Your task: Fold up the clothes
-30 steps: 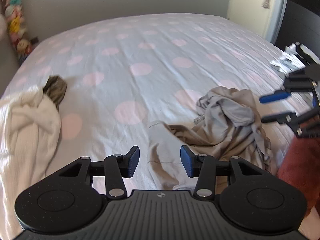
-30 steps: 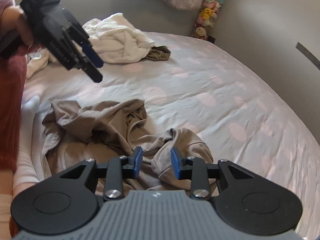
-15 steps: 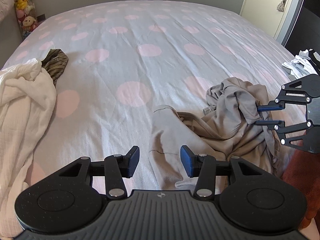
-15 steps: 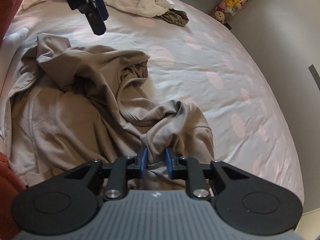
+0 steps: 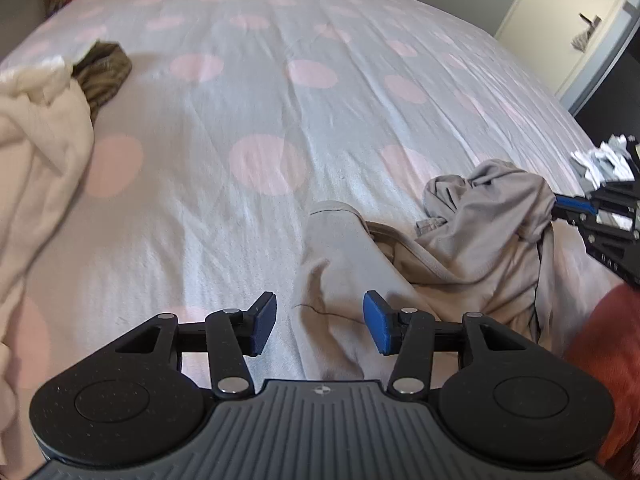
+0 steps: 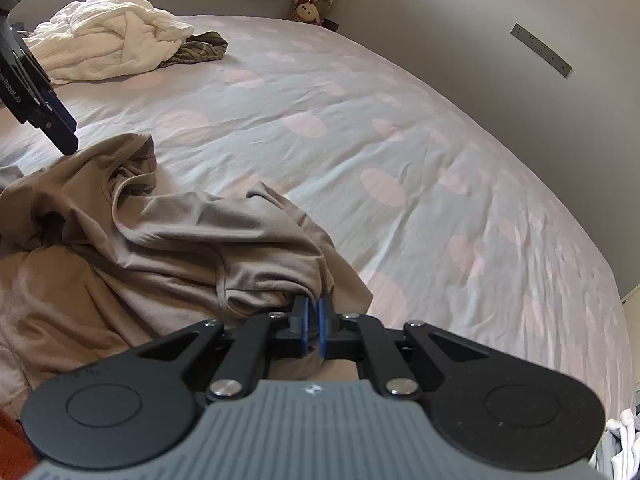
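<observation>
**Fold barely begun: one claw on the cloth, one above it**

At far left a heap of cream clothes lies on the bed, with a dark striped garment tucked against it; neither looks folded. The left claw hangs over the near flap of the beige garment with its jaws about half apart and opening slightly. Cloth shows between the blue pads but they do not press on it.

The beige garment lies crumpled at the near edge of the bed, bunched into ridges and not yet spread flat. At its right end the right claw has its jaws drawn nearly together, pinching a fold of that fabric. In my judgement the task is at its very start: the garment needs pulling out flat before any fold, and the other heap waits.

Writing: the left claw's body, seen from the right wrist view, carries white lettering, only partly legible, ending in "RobotAI".
</observation>
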{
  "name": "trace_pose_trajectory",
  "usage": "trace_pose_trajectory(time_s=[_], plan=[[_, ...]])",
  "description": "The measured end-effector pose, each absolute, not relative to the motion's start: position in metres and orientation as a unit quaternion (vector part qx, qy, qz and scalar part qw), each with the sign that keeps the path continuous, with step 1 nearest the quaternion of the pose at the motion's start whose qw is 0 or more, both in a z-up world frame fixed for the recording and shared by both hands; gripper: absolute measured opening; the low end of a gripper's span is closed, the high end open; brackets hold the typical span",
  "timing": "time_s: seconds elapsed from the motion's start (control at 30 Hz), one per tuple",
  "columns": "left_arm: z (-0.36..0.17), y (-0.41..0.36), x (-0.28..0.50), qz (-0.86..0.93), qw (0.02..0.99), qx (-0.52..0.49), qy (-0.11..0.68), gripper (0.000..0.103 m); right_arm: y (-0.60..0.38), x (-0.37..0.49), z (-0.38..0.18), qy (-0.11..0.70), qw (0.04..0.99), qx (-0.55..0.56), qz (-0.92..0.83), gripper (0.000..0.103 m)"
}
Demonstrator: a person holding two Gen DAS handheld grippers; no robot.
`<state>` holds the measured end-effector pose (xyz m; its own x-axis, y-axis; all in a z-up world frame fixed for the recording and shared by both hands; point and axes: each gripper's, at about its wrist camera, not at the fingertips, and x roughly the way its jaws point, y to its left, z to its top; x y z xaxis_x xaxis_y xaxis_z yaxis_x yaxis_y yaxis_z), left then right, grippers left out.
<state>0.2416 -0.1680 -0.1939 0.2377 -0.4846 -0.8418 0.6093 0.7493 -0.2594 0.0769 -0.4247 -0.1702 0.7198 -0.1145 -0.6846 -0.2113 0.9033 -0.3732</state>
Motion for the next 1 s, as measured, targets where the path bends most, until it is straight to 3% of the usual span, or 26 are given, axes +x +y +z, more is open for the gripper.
trace_pose_trajectory(time_s=[0.13, 0.37, 0.43, 0.5, 0.73, 1.0], plan=[[-0.218, -0.174, 0.248, -0.323, 0.774, 0.066, 0.54, 0.046, -0.417, 0.08, -0.178, 0.372, 0.896, -0.24, 0.033, 0.006], [-0.223, -0.187, 0.238, -0.321, 0.788, 0.109, 0.514, 0.042, -0.418, 0.086, -0.181, 0.373, 0.896, -0.239, 0.034, 0.006], [-0.22, -0.189, 0.234, -0.329, 0.789, 0.116, 0.506, 0.018, -0.418, 0.085, -0.181, 0.37, 0.897, -0.239, 0.032, 0.006], [-0.217, -0.189, 0.232, -0.341, 0.786, 0.106, 0.504, 0.005, -0.42, 0.084, -0.18, 0.364, 0.901, -0.236, 0.025, 0.006], [-0.171, -0.174, 0.216, -0.325, 0.841, 0.091, 0.424, 0.004, -0.435, 0.06, -0.138, 0.303, 0.933, -0.195, -0.02, 0.004], [-0.044, -0.117, 0.203, -0.293, 0.913, 0.045, 0.281, 0.004, -0.448, 0.019, -0.061, 0.277, 0.953, -0.117, 0.039, 0.004]])
